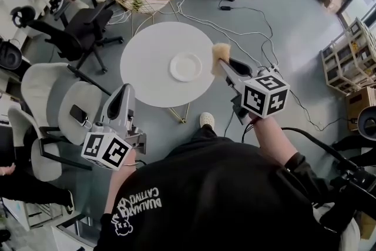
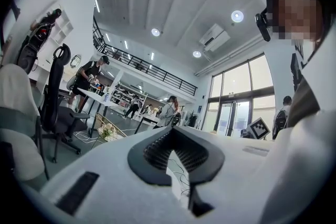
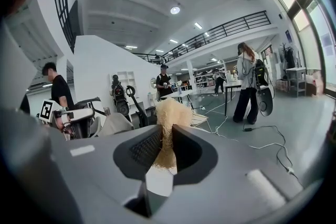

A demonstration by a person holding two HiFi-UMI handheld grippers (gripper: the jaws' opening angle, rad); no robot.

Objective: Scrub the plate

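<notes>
Head view, right hand-held gripper [image 1: 227,67] clenching sponge [image 1: 221,53] lengthwise along jaws, left hand-held gripper [image 1: 121,93] clenched empty.

The plate [image 1: 185,66] lies on the tabletop [image 1: 147,64], right of its middle. The sponge [image 1: 221,53] in the right hand-held gripper [image 1: 222,66] is just right of the plate, over the tabletop's edge. The left hand-held gripper [image 1: 124,91] is off the near-left edge.

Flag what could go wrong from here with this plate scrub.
1. The plate lies loose on the round table. The left tongs are shut, empty and held away from it, so scrubbing may slide the plate.
2. The right tongs pinch the sponge by one end only. Pressing down could bend it or pull it free.
</notes>
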